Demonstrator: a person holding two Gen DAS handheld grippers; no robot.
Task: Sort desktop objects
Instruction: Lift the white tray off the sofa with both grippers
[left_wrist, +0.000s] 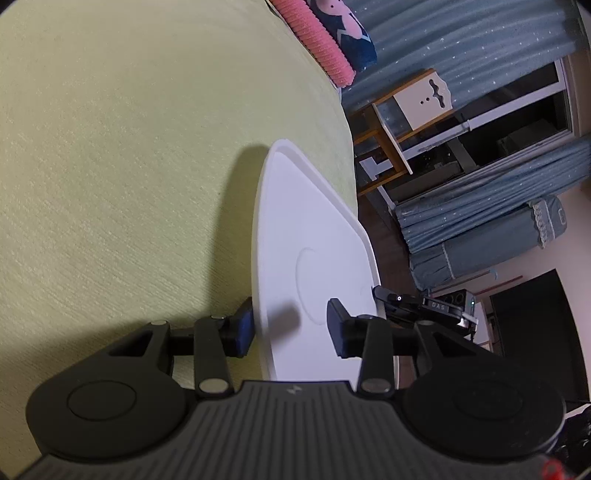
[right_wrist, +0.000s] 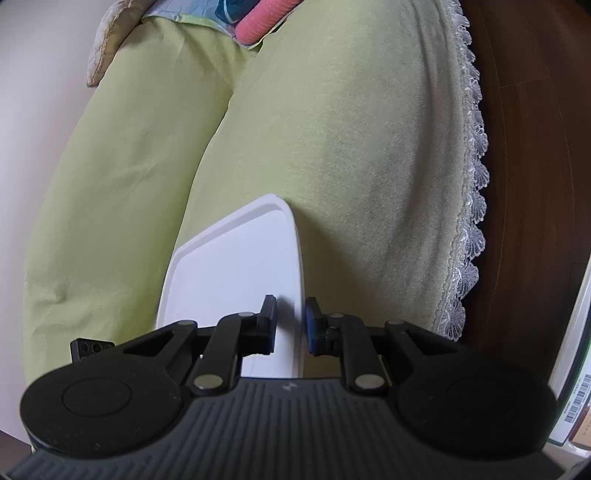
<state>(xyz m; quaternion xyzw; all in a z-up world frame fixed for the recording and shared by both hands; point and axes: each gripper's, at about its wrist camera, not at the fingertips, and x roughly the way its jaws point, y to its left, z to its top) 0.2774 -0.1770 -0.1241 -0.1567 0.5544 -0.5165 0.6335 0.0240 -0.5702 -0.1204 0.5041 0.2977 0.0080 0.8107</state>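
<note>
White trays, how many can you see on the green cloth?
1. The white tray lies on the green cloth; both cameras see this same tray, its edge between the right gripper fingers. More could be outside the pictures.

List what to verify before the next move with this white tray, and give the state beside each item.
1. Right gripper clamped on the rim of the white tray: ok, its jaws are shut on the rim.
2. Left gripper gripping the tray: not ok. Its jaws are open and the rim sits between the fingers without being pressed.
3. Tray lying flat on the green cloth: cannot tell. Neither view shows whether it lies flat or is lifted.
4. Things to sort in view: not ok, none shows in either view.
</note>
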